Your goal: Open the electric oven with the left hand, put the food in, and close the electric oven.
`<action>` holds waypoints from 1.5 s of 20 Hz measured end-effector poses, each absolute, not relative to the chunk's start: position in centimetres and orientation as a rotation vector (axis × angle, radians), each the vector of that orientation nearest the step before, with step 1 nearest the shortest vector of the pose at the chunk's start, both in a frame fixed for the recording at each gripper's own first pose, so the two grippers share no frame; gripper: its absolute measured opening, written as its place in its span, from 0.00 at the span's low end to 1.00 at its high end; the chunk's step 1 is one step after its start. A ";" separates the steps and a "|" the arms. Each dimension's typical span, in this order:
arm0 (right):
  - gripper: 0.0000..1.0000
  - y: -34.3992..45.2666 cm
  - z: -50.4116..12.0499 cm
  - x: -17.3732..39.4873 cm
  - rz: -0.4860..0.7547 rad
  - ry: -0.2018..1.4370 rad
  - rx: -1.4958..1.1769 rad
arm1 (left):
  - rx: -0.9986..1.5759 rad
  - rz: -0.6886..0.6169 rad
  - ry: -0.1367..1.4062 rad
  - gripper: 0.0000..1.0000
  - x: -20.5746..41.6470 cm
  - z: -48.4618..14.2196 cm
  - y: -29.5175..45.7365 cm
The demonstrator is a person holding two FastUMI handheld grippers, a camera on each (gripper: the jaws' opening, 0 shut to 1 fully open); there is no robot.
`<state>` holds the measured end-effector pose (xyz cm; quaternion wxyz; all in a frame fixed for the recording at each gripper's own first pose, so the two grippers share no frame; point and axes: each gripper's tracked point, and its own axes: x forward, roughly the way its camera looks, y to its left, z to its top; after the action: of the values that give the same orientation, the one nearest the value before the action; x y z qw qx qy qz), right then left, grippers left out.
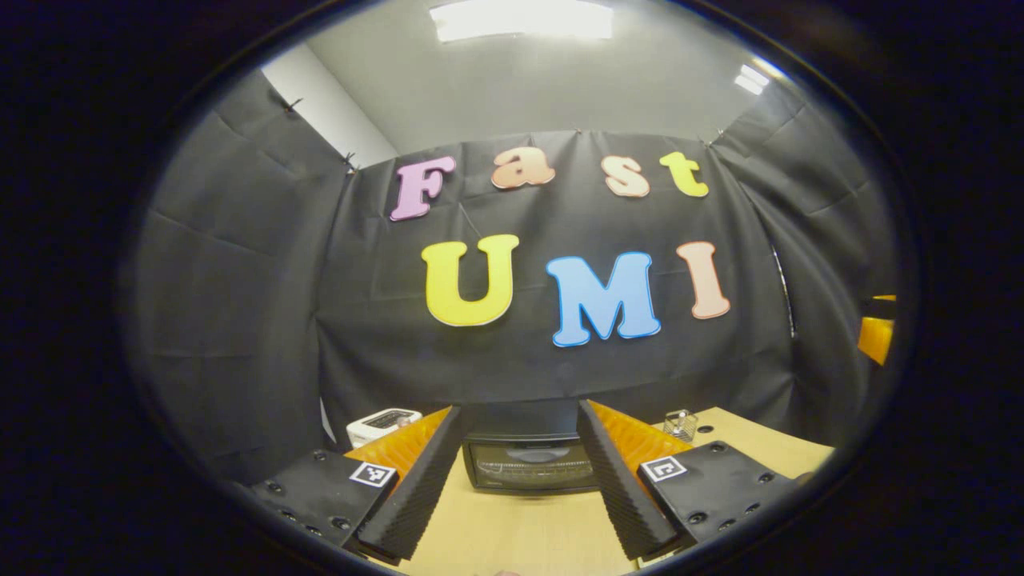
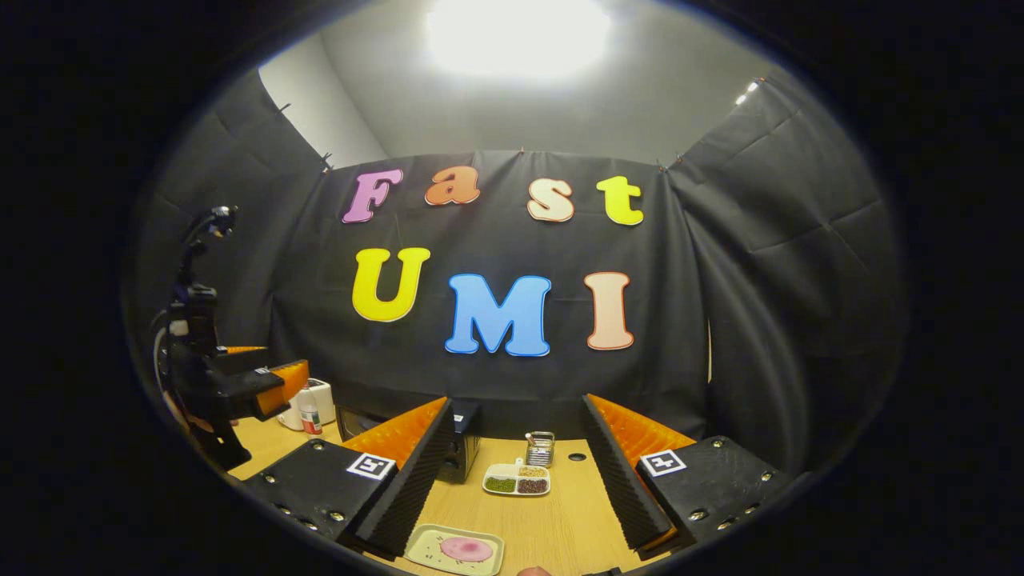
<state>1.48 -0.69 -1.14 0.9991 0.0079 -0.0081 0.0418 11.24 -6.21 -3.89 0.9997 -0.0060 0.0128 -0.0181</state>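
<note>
Oven door closed; sectioned dish, pink food tray nearby.

Black oven; light wood table; pale tray with pink food; white appliance.

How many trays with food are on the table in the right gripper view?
2: a tray with a pink food item near the gripper's fingers, and a divided tray farther back, beside the oven. Others may be hidden.
</note>
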 end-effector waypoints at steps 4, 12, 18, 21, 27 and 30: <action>0.96 0.2 -0.8 2.9 0.004 -0.027 -0.001 | -0.025 -0.082 0.073 1.00 18.7 -7.8 -5.9; 0.96 0.5 -2.6 5.1 -0.176 0.061 -0.062 | -0.027 -0.192 0.206 0.91 30.5 -18.2 -8.1; 0.95 -0.3 -3.5 4.7 -0.255 0.113 -0.135 | -0.041 -0.174 0.326 1.00 33.3 -25.5 -9.1; 0.96 -0.8 -3.4 4.7 -0.267 0.128 -0.150 | -0.006 -0.180 0.269 1.00 33.5 -24.8 -9.8; 0.96 -1.1 -3.9 5.1 -0.223 0.136 -0.131 | -0.013 -0.169 0.262 0.95 29.6 -25.5 -9.2; 0.96 -1.4 -4.1 5.5 -0.195 0.141 -0.118 | -0.011 -0.163 0.292 0.96 27.0 -26.3 -9.1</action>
<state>5.48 -1.35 -4.08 0.9911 -0.0589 0.0702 -0.0970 26.97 -9.12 -26.35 0.9860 -0.0053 0.1451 -0.0814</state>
